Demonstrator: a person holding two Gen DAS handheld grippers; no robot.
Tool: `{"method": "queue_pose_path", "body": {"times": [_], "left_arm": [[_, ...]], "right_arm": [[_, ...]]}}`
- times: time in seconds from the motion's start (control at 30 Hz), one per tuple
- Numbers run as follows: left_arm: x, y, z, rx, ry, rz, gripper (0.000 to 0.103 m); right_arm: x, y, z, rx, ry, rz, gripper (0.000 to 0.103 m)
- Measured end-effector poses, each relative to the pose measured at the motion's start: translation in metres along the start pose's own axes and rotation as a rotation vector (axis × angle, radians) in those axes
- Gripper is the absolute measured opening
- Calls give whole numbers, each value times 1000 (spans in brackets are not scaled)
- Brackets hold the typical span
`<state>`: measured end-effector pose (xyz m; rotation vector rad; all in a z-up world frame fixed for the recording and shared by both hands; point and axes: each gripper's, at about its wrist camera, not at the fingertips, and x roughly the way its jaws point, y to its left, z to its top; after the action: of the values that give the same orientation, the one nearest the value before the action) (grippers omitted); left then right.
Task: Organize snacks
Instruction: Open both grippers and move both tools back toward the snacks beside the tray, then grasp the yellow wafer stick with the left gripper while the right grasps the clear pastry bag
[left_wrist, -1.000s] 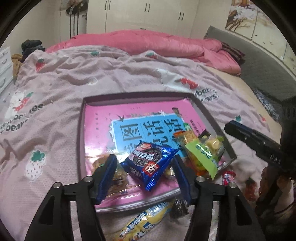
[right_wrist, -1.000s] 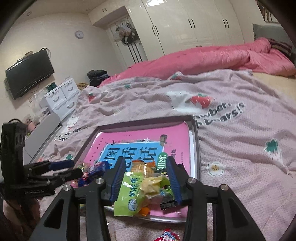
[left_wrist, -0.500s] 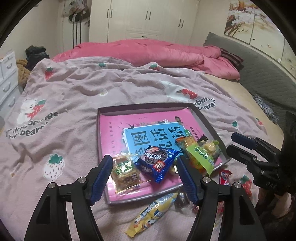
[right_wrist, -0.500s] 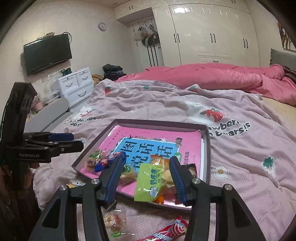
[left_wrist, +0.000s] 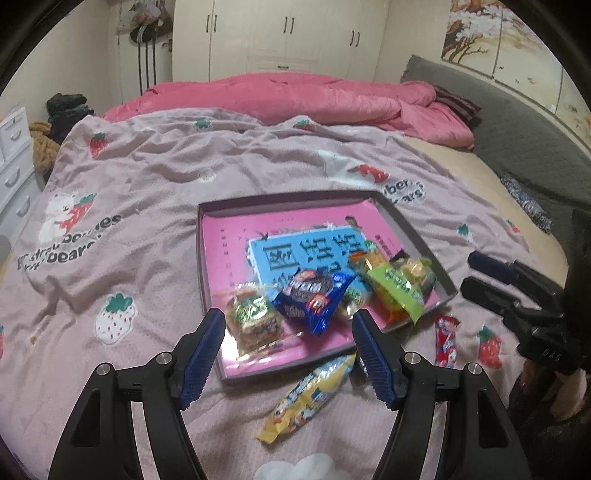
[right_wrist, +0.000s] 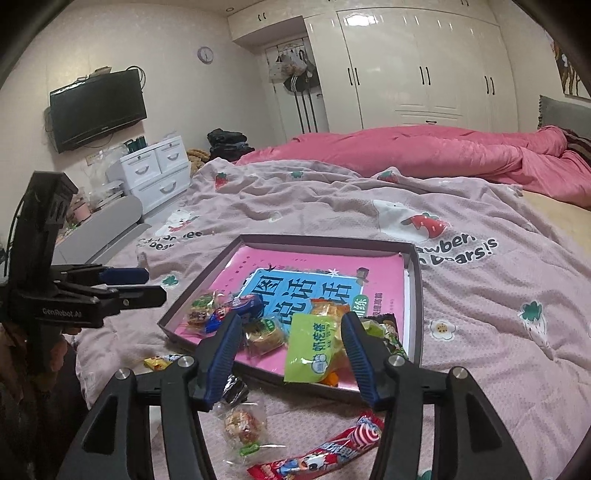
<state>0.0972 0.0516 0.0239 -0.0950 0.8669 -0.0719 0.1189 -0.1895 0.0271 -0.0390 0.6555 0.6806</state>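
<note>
Left wrist view: the left gripper (left_wrist: 288, 332) has its jaws spread, nothing between the pads. Its right finger hides part of a small dark wrapper on the bed beside the tray's near edge. The tray (left_wrist: 201, 236) lies on the strawberry-print blanket (left_wrist: 129, 177); snacks crowd its near right corner: a blue cookie packet (left_wrist: 314, 293), a clear-wrapped cake (left_wrist: 253, 321), a green packet (left_wrist: 397, 288) overlapping several sweets too jumbled to separate. A yellow packet (left_wrist: 314, 391) and a red packet (left_wrist: 447, 341) lie on the blanket off the near edge. The right gripper (left_wrist: 480, 275) enters from the right, its hand mostly cut off.

Right wrist view: the right gripper (right_wrist: 291, 332) has jaws opening, empty; the green packet (right_wrist: 314, 350) shows between the fingers, overhanging the tray's near edge. A clear-wrapped sweet (right_wrist: 245, 428) lies partly behind the left finger; the red packet (right_wrist: 325, 454) is cut by the frame's bottom.
</note>
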Motion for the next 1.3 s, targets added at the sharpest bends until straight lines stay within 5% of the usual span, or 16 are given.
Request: {"method": "queue_pose_path", "body": {"times": [1.3], "left_arm": [[30,-30,-49,185,189,-28,73]], "right_arm": [[15,43,-41,-138,210,43,57]]}}
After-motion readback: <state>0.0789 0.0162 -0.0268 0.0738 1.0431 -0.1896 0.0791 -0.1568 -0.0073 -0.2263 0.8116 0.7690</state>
